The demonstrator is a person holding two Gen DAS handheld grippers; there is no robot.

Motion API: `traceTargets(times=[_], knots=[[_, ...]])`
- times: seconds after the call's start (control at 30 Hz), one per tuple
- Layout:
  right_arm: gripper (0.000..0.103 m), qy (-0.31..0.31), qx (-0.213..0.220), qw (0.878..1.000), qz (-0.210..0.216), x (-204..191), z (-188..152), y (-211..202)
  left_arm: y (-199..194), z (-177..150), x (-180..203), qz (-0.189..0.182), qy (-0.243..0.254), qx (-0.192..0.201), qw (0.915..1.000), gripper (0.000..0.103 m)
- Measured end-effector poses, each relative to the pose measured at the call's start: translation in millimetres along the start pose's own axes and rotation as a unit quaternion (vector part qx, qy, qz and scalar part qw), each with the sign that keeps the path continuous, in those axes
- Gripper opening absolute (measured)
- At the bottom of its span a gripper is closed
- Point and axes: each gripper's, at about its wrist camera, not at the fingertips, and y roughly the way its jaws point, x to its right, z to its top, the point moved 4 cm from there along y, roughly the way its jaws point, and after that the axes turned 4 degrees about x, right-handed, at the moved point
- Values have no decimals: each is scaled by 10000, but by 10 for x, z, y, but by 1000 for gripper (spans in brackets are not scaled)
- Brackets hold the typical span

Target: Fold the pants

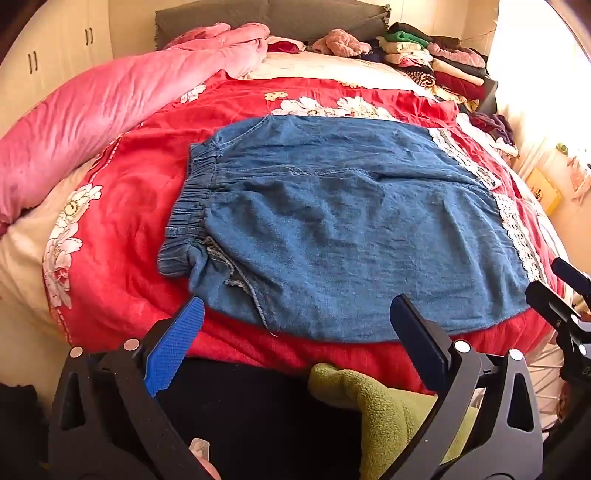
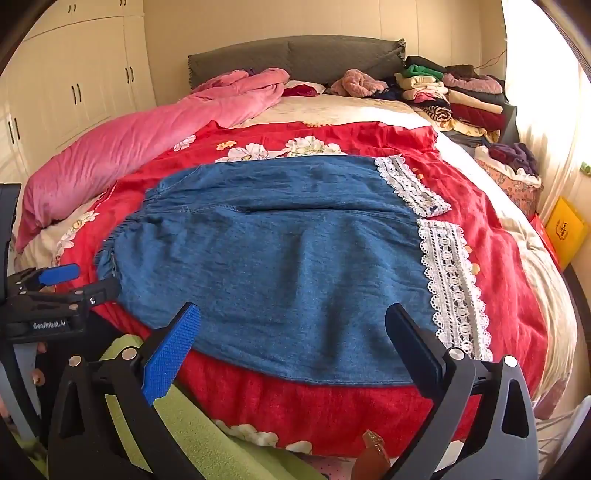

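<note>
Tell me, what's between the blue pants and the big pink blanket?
Only the red flowered bedspread lies between the blue pants and the pink blanket, seen in the right wrist view.

- Cream wardrobe [image 2: 74, 88] with dark handles, upper left of frame.
- Grey padded headboard [image 2: 295, 55] against a cream wall [image 2: 332, 18], top centre.
- Bed [image 2: 546, 295] under a red floral cover [image 2: 491, 258]; pink duvet [image 2: 129, 147] at left.
- Bright daylight through a pale curtain [image 2: 535, 110], right edge.
</note>
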Motion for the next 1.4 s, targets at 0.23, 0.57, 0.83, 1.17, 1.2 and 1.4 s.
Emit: traceTargets(times=[0.23, 0.57, 0.83, 1.17, 1.2, 1.4], knots=[[99, 28, 64, 10000, 54, -6, 15, -32, -22, -17, 102, 12, 101, -1, 9999, 95], [99, 5, 13, 9999, -170, 16, 30, -11, -31, -31, 141, 21, 127, 33, 9999, 95], [99, 18, -16, 9999, -161, 28, 7, -10, -42, -19, 159, 32, 162, 49, 9999, 95], [99, 7, -3, 9999, -172, 28, 7, -15, -79, -12, 158, 43, 165, 96, 9998, 95], [99, 4, -2, 9998, -176, 28, 5, -15, -83, -8, 157, 40, 166, 100, 9998, 95], [99, 13, 4, 9999, -171, 31, 5, -22, -90, -6, 156, 40, 173, 106, 9998, 95]])
